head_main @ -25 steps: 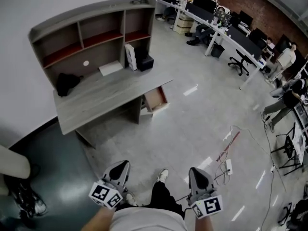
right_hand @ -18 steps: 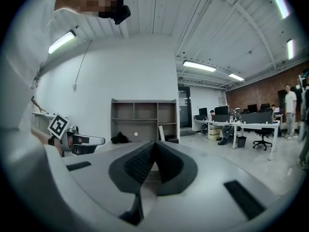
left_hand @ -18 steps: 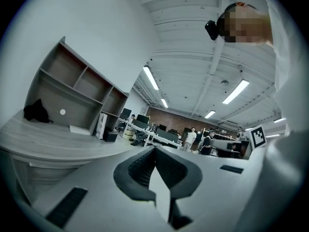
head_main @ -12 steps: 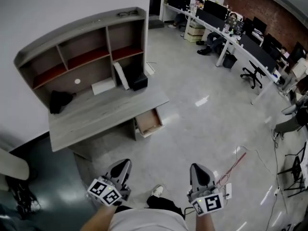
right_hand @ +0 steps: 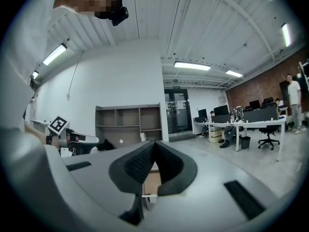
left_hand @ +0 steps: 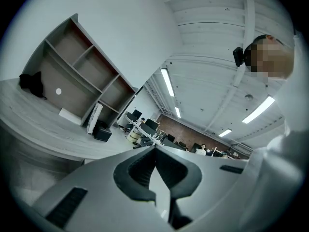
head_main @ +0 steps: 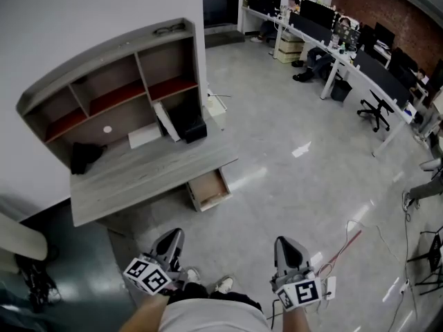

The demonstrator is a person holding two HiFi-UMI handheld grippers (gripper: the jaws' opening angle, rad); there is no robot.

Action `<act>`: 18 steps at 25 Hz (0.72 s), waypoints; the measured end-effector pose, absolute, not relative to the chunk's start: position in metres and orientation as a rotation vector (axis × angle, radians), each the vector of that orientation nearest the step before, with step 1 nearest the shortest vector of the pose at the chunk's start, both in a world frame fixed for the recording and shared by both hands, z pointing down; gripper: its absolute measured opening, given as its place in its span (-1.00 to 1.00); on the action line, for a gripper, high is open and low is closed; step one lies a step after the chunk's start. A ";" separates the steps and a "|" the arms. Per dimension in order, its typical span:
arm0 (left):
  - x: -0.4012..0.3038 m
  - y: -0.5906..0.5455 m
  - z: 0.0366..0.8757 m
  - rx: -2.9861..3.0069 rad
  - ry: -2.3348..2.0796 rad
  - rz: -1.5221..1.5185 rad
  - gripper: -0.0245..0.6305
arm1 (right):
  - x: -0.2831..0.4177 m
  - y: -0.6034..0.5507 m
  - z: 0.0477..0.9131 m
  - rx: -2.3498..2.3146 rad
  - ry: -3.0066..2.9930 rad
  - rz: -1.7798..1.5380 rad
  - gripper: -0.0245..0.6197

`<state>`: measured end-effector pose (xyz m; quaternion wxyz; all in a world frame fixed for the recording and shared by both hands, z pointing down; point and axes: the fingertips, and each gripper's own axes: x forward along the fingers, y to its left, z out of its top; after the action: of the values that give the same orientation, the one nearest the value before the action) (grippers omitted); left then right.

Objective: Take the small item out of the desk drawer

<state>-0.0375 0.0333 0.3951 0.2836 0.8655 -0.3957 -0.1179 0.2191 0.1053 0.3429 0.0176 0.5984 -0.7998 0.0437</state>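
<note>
The left gripper and right gripper, both pressed together on nothing, hang over the floor, with the open drawer under the worktop at eleven o'clock ahead, its contents too small to tell.

head view: high, steeply down, far | gripper views: low, level | shared: desk

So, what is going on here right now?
A person stands on the office floor, apart from a grey desk with a shelf unit. The left gripper and right gripper are both shut and empty, held out in front. The desk's drawer is already pulled open; what lies inside cannot be seen from here.
</note>
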 end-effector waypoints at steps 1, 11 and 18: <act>-0.034 0.030 0.395 2.316 -1.059 -0.315 -0.87 | 0.220 0.102 0.344 1.849 -2.490 0.144 -0.86; -0.008 -0.010 0.446 2.199 -0.959 -0.301 -0.87 | 0.232 0.075 0.348 1.855 -2.390 0.150 -0.86; -0.002 -0.056 0.489 2.126 -0.861 -0.288 -0.87 | 0.199 0.044 0.378 1.793 -2.336 0.238 -0.86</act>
<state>-0.0024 -0.0555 0.4893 0.4031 0.8417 -0.3408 -0.1140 0.1986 0.0444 0.3776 0.0933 0.6042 -0.7873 0.0801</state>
